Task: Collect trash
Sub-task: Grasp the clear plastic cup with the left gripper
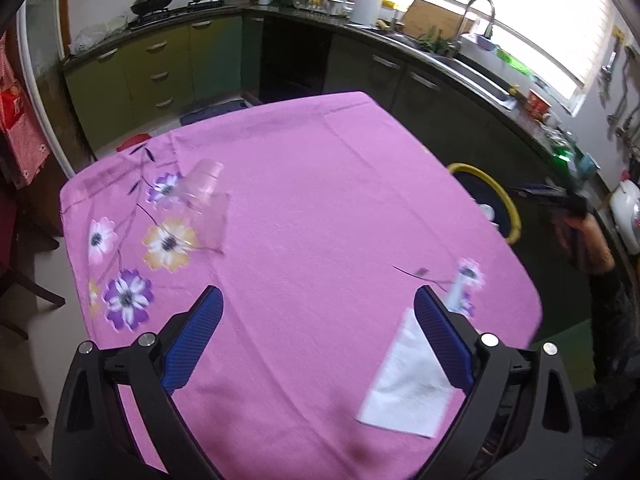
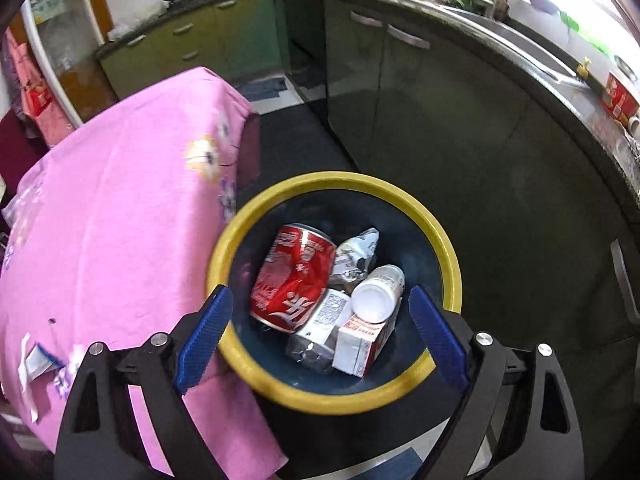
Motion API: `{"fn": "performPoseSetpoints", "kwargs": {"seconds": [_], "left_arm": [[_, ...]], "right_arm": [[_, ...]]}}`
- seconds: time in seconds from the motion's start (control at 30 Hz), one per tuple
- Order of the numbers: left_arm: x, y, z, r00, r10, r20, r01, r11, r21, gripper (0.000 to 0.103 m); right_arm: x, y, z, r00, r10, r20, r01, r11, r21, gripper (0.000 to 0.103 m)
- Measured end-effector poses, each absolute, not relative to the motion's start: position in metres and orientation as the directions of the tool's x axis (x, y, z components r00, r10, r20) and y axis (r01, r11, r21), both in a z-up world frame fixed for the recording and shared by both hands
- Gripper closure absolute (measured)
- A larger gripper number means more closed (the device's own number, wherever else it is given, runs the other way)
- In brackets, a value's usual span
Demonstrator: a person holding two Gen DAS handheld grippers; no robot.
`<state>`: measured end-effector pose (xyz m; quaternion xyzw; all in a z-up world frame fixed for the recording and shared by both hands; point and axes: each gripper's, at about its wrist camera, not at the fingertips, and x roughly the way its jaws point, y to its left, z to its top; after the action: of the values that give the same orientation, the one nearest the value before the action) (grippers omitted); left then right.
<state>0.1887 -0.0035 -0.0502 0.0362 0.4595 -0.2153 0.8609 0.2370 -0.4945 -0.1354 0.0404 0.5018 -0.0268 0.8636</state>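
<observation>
In the left wrist view, a clear plastic cup [image 1: 203, 184] lies on its side at the left of the frame, on the flower print of the pink cloth [image 1: 312, 184] that covers the surface; a clear wrapper [image 1: 212, 224] lies flat just below it, touching or nearly so. The left tool [image 1: 318, 300] fills the bottom of the frame with its blue-padded fingers [image 1: 196, 340] spread wide and nothing between them. A white napkin [image 1: 408, 380] lies on the cloth at lower right, partly under the tool's right-hand finger. Just above that finger a small white and blue scrap [image 1: 460, 284] sits near the surface's edge, too blurred to name. Past the edge, at mid right, part of the yellow rim of the bin [image 1: 506, 200] shows, and further right the other tool [image 1: 560, 200] appears dark and blurred in the person's hand.

In the right wrist view, the pink cloth takes the left half of the frame, with the white and blue scrap [image 2: 34, 364] at lower left. The bin [image 2: 448, 256] stands on the floor right beside the draped surface, at centre frame. Inside it lie a red can [image 2: 292, 280], a crumpled silver wrapper [image 2: 354, 260], a white bottle [image 2: 378, 292], a grey carton [image 2: 320, 328] and a red and white carton [image 2: 360, 340], all touching. The right tool [image 2: 320, 304] hangs over the bin's near rim, fingers wide apart and holding nothing.
</observation>
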Motion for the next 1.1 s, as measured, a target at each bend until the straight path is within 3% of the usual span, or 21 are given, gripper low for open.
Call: {"fn": "performPoseSetpoints", "kwargs": {"seconds": [0.3, 0.47, 1.1], "left_arm": [[0.284, 0.031, -0.093, 0.540, -0.225, -0.811, 0.347, 0.938, -0.029, 0.009], [0.320, 0.043, -0.122, 0.495, -0.243, -0.834, 0.356, 0.933, -0.060, 0.009], [0.334, 0.041, -0.146, 0.516, -0.258, -0.817, 0.340, 0.937, -0.081, 0.009]], "right_arm": [[0.233, -0.451, -0.122, 0.505, 0.045, -0.862, -0.012, 0.999, 0.046, 0.014], [0.234, -0.428, -0.121, 0.495, 0.063, -0.867, -0.055, 0.998, 0.041, 0.014], [0.244, -0.390, -0.127, 0.457, 0.105, -0.883, -0.146, 0.988, 0.042, 0.014]]}}
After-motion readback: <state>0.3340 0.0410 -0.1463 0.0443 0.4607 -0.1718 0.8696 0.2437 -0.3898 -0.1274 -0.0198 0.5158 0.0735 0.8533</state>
